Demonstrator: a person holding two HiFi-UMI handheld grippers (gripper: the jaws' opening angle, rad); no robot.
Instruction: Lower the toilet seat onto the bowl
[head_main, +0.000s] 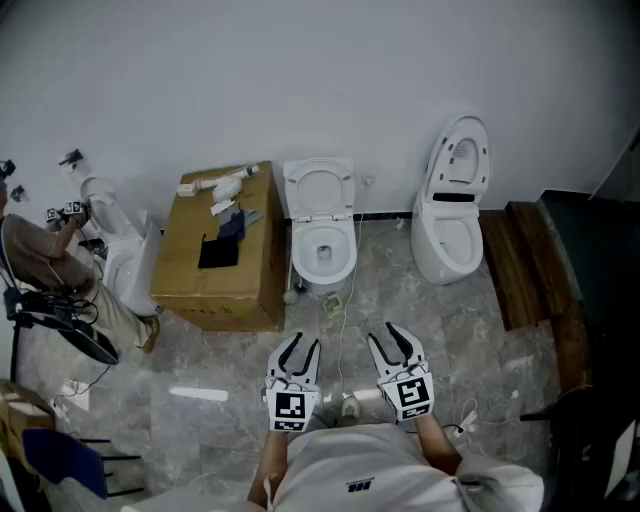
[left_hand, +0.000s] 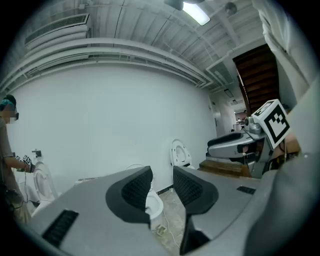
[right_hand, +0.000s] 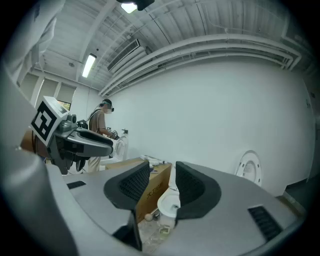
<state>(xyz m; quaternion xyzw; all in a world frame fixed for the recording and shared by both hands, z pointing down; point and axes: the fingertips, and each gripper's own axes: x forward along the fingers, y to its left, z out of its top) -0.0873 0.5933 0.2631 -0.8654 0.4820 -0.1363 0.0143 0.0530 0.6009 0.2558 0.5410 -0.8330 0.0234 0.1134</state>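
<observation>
A white toilet (head_main: 322, 250) stands against the wall straight ahead, its seat (head_main: 320, 188) raised upright over the bowl. A second white toilet (head_main: 447, 238) to the right also has its seat and lid (head_main: 460, 155) up. My left gripper (head_main: 297, 357) and right gripper (head_main: 393, 345) hover side by side above the floor, well short of the middle toilet, both open and empty. In the left gripper view the bowl (left_hand: 155, 205) shows between the jaws of the left gripper (left_hand: 161, 187). The right gripper (right_hand: 162, 185) frames the same bowl (right_hand: 169, 201).
A large cardboard box (head_main: 220, 255) with small parts on top stands just left of the middle toilet. Farther left a person (head_main: 40, 265) works at another toilet (head_main: 125, 255). Wooden planks (head_main: 525, 265) lie at the right. A cable and a small object (head_main: 333, 303) lie on the marble floor.
</observation>
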